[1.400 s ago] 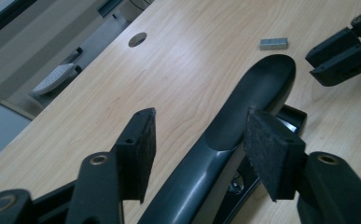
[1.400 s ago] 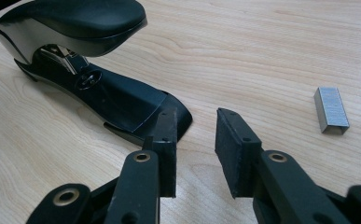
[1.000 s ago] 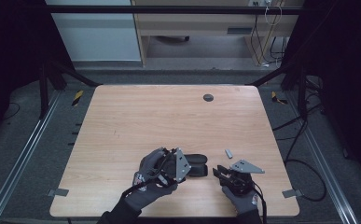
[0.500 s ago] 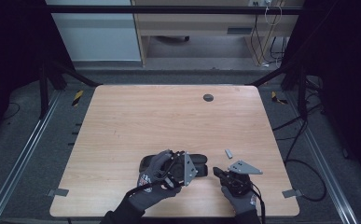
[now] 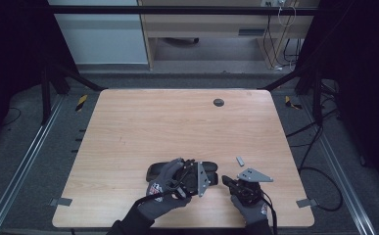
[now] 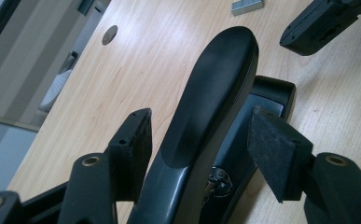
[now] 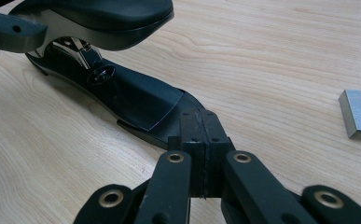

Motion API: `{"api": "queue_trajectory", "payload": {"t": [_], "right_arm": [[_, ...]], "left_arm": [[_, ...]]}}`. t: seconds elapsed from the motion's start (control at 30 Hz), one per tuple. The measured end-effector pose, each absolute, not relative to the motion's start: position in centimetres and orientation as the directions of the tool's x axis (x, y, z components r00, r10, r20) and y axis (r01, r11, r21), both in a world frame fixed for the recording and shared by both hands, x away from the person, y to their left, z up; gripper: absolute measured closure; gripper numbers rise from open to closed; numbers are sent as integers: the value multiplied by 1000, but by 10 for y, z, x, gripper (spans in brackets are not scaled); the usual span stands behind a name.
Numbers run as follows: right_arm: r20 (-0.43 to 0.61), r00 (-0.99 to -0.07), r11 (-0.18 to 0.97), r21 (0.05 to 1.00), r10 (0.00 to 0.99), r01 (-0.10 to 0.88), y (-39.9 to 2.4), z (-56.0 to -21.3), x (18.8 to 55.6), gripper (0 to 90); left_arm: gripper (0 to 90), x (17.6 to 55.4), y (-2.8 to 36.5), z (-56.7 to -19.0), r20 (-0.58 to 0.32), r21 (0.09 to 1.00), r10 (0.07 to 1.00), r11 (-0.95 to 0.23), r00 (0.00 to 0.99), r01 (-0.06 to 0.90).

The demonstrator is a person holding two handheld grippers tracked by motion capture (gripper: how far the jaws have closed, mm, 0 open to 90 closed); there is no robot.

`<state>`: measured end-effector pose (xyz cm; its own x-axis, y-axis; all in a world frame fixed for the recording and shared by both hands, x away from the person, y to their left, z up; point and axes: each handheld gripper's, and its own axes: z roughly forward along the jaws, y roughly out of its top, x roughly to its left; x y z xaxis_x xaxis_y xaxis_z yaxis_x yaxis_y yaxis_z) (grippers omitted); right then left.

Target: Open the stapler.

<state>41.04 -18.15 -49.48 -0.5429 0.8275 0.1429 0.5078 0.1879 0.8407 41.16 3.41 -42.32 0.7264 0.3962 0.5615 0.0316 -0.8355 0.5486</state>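
Note:
A black stapler [image 5: 156,171] lies near the table's front edge, its top arm [image 7: 99,18] raised off its base [image 7: 136,100]. My left gripper [image 5: 207,179] stands open astride the top arm [image 6: 215,93], one pad [image 6: 138,140] on each side with small gaps. My right gripper [image 5: 230,183] is shut, its tips [image 7: 201,135] resting against the near end of the base. It also appears as a dark body [image 6: 318,23] in the left gripper view. A grey strip of staples [image 5: 240,160] [image 6: 247,5] [image 7: 359,114] lies loose on the wood just beyond the right gripper.
The wooden table [image 5: 177,122] has a round dark grommet [image 5: 218,102] [image 6: 109,34] near its far edge. Cables [image 5: 319,171] trail on the floor to the right. Metal rails run along both sides of the table.
My left hand and gripper have shifted slightly right along the stapler and turned. The right gripper has hardly moved.

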Motion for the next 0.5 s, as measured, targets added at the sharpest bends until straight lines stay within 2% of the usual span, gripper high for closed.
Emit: {"api": "queue_trajectory", "payload": {"t": [0.5], "right_arm": [[144, -551, 194, 838, 822, 510, -176, -498, 413, 900]], "left_arm": [[420, 420, 26, -438, 608, 473, 341, -881, 717, 18]]}}
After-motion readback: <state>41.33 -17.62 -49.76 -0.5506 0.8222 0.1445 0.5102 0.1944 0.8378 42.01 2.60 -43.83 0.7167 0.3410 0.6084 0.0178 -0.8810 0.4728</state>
